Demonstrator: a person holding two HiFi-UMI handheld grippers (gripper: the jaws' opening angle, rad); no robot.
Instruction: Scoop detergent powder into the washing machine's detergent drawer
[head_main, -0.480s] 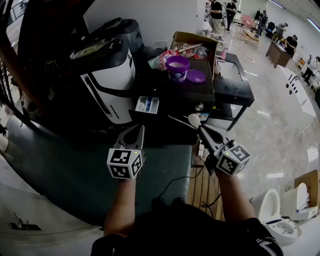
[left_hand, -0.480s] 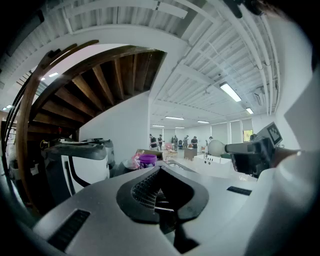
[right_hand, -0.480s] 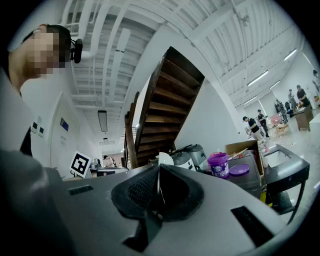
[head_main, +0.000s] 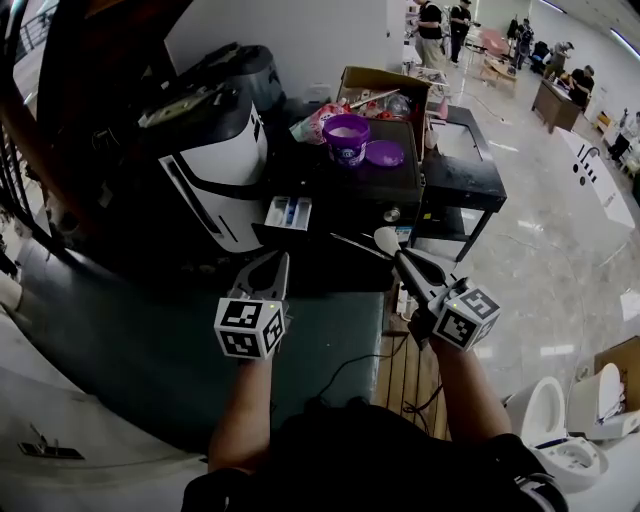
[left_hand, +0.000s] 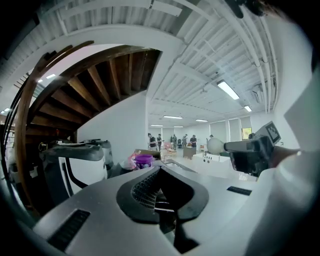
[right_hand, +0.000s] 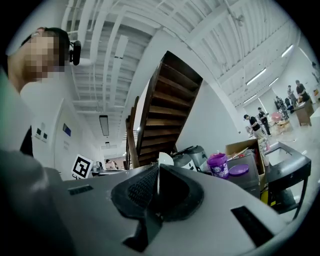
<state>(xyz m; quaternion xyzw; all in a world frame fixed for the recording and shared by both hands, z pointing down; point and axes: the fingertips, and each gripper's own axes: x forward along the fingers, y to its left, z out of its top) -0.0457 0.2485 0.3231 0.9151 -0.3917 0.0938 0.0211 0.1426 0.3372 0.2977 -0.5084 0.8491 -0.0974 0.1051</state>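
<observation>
The white washing machine (head_main: 215, 150) stands at the left with its detergent drawer (head_main: 288, 212) pulled out. An open purple detergent tub (head_main: 347, 137) and its lid (head_main: 385, 153) sit on a dark stand behind the drawer. My right gripper (head_main: 401, 259) is shut on the handle of a white spoon (head_main: 387, 240), held in the air to the right of the drawer and nearer me. The spoon's bowl (right_hand: 164, 159) rises above the jaws. My left gripper (head_main: 270, 263) hovers below the drawer, shut with nothing in it. The tub (left_hand: 144, 160) shows far ahead of it.
A cardboard box (head_main: 385, 85) of items stands behind the tub. A black table (head_main: 462, 170) is at the right, a dark staircase (right_hand: 165, 107) at the left. People stand far off in the hall. A green mat (head_main: 150, 350) lies below my arms.
The head view has shifted slightly, so the machine, drawer and tub sit a little further left. Both grippers hold about the same places, the spoon still in the right one.
</observation>
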